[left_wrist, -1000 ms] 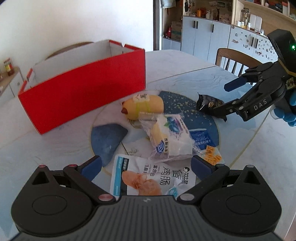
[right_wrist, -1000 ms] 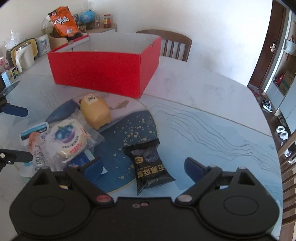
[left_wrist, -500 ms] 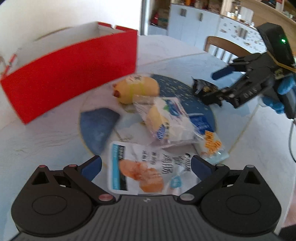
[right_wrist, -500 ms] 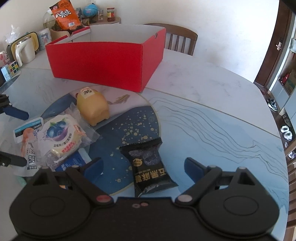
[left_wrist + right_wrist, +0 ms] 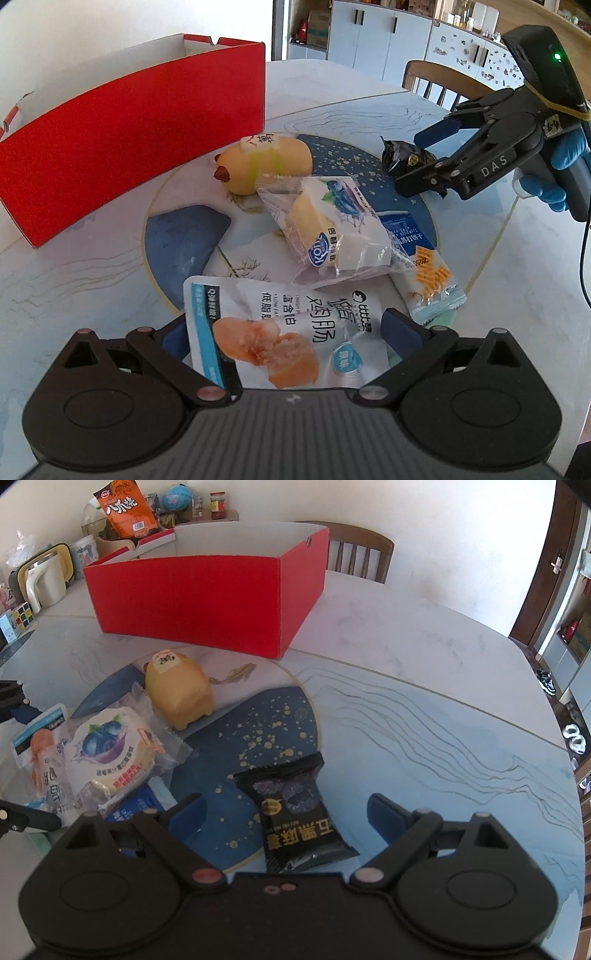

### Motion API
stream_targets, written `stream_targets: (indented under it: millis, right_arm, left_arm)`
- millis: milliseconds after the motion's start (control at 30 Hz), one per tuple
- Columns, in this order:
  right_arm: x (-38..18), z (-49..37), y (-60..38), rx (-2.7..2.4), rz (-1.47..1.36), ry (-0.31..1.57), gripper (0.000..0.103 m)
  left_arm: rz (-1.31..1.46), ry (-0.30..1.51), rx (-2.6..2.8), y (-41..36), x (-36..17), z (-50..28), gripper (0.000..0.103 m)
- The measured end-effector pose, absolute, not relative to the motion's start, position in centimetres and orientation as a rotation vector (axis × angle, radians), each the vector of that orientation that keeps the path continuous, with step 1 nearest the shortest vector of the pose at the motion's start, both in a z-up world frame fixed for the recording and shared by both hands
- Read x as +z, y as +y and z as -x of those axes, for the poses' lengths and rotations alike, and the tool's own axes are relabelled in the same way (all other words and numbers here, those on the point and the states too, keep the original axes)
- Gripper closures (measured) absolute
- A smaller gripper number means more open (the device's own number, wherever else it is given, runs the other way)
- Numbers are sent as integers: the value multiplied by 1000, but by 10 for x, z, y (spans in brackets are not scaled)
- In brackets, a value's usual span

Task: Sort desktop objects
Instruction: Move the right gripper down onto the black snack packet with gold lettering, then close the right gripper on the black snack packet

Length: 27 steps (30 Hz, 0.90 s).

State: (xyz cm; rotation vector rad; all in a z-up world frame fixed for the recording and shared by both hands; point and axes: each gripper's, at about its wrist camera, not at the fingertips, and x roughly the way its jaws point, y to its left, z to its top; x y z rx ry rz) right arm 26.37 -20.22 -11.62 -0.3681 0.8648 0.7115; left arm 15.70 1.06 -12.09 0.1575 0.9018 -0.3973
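Note:
My left gripper (image 5: 288, 328) is open, its fingers on either side of a white chicken-sausage packet (image 5: 284, 332) lying on the table. Beyond it lie a blueberry cake in clear wrap (image 5: 332, 229), a blue-and-orange packet (image 5: 424, 266) and a yellow pig-shaped toy (image 5: 266, 162). My right gripper (image 5: 286, 812) is open, its fingers on either side of a black snack packet (image 5: 299, 812); it also shows in the left wrist view (image 5: 424, 158). An open red box (image 5: 207, 590) stands at the back, also in the left wrist view (image 5: 140, 129).
The round marble table (image 5: 424, 701) has a blue-and-gold inlay under the items. A kettle (image 5: 40, 579), a cube puzzle and snack bags stand at the far left. Wooden chairs (image 5: 358, 554) stand behind the table. Cabinets line the far wall.
My left gripper has moved forward and down, so the chicken-sausage packet now lies between its fingers. My right gripper has moved in over the black packet, which now lies between its fingers.

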Motion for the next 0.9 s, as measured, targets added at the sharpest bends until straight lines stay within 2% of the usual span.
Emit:
stream_targets:
  millis: [233,333,433,700,900]
  right_arm:
    - [-121,-265,-201,702,361,873,13]
    - [-123,-266,-200,697,360,884,17]
    - [-124,-268,-201,698,342,893,28]
    - [-123,-269,-199,689,324,883,40]
    - [-123,-270,-202,668,309,884,50]
  left_arm:
    - [-160,882,-380,9,-123,-154,0]
    - [-158,875,-378,9,-124,-153,0]
    - [-150,865,-370,10,-124,-152,2]
    - [-64,844,-340,22,-120,-153,19]
    - [-73,824,-342,21,-119,-151,22]
